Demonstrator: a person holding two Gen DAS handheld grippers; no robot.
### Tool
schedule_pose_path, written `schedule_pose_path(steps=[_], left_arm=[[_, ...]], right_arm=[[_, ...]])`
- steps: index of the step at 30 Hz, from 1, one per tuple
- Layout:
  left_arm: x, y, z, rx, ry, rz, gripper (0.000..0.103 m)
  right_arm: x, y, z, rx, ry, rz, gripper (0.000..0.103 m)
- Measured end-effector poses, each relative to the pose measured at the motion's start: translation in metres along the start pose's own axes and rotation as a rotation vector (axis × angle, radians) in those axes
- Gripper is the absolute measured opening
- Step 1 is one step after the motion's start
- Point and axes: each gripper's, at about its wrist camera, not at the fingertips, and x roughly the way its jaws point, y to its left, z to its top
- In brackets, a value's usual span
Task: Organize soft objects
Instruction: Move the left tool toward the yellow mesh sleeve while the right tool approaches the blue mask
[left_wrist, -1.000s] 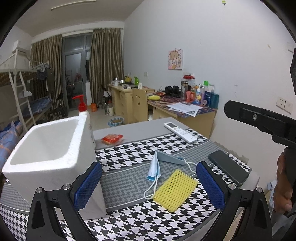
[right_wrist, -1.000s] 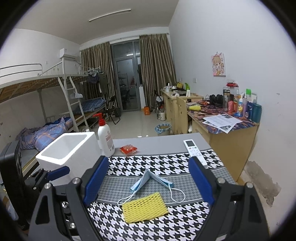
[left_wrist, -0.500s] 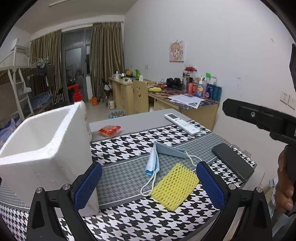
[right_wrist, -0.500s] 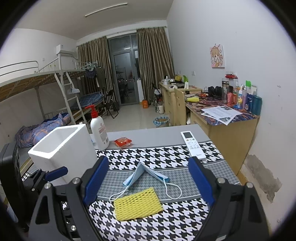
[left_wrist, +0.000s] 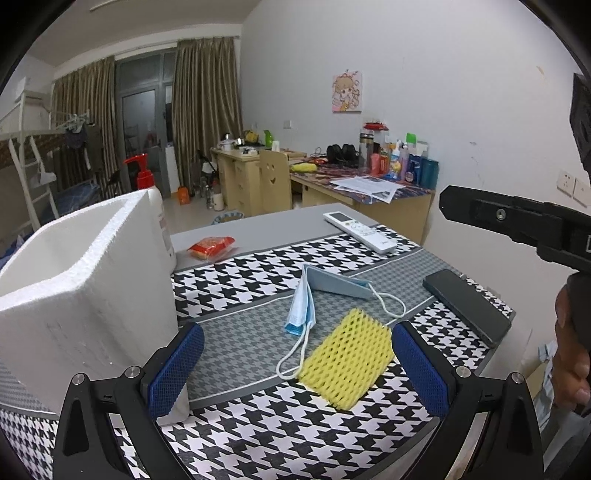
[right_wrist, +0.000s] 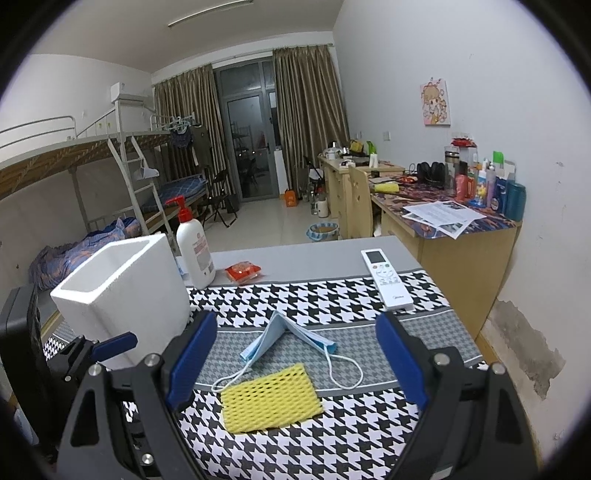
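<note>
Both tongs, left gripper (left_wrist: 295, 365) and right gripper (right_wrist: 295, 363), gape wide and hold nothing. Left of them stands the foam box (right_wrist: 122, 291), presumably the bin, its inside hidden. Ahead, between the pads, lies the face mask (right_wrist: 284, 338), folded tentlike; nearest, the yellow foam net (right_wrist: 269, 398).

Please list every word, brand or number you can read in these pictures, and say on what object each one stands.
None can be read.
Remote control: small logo and button labels, blurred.
Pump bottle: label print too small.
Papers on the desk: unreadable.
Snack packet: blurred.
</note>
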Motion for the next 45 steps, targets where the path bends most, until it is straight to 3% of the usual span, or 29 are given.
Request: schedule_pose_path(steps=[13, 29, 35, 45], left_arm=[[0.017, -0.008, -0.011, 0.011, 0.058, -0.037, 0.102], [0.039, -0.013, -0.014, 0.017, 0.12, -0.094, 0.102], [0.047, -0.013, -0.013, 0.015, 0.146, -0.148, 0.102], [0.067, -0.019, -0.017, 0.023, 0.217, -0.143, 0.099]], right_arm=[[0.025, -0.004, -0.007, 0.012, 0.071, 0.007, 0.091], [0.037, -0.017, -0.01, 0.028, 0.091, -0.01, 0.091], [0.048, -0.023, -0.011, 0.046, 0.114, -0.009, 0.091], [0.07, -0.025, -0.015, 0.043, 0.169, 0.005, 0.091]])
